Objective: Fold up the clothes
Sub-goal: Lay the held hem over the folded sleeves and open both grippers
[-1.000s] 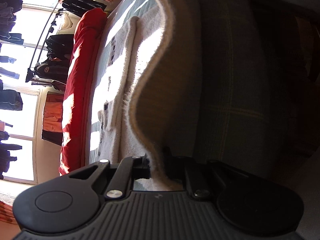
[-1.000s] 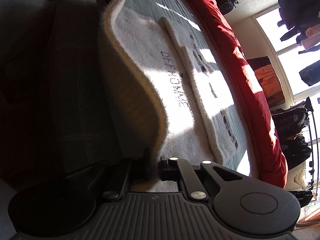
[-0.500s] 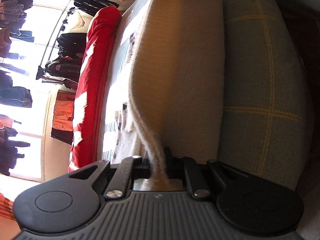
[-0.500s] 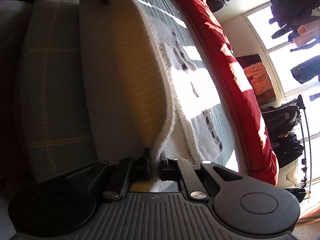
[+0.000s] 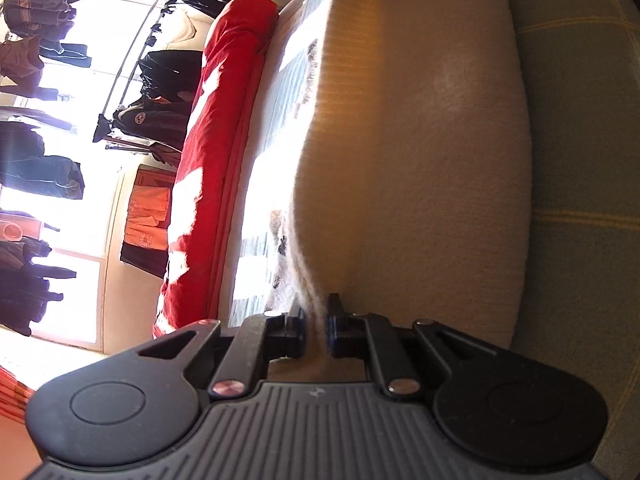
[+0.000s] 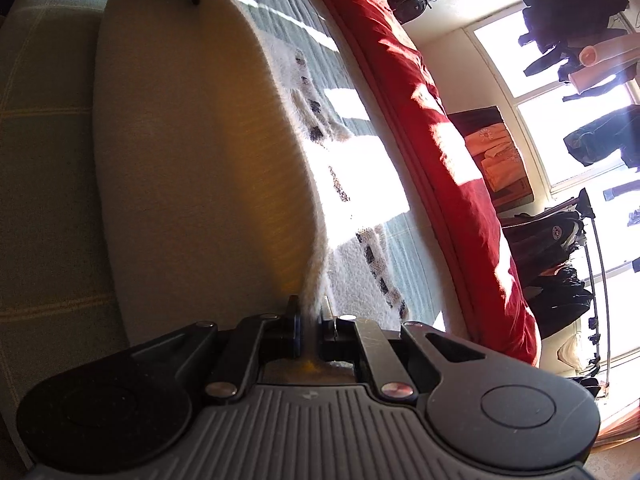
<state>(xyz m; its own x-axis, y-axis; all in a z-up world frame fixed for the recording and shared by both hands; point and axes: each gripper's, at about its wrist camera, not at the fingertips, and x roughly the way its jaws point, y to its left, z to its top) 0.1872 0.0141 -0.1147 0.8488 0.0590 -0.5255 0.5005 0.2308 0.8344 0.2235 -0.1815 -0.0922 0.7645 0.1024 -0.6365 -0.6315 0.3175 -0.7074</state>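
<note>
Left gripper and right gripper each clenched on the cream fuzzy sweater's hem, lifted taut over the green plaid bedspread. Red duvet at 1 o'clock in the right view.

Both wrist cameras sit rolled sideways, low and close over the bed, each looking along its jaws toward the other. Both share the cream sweater edge, the red duvet, and the sunlit window.
</note>
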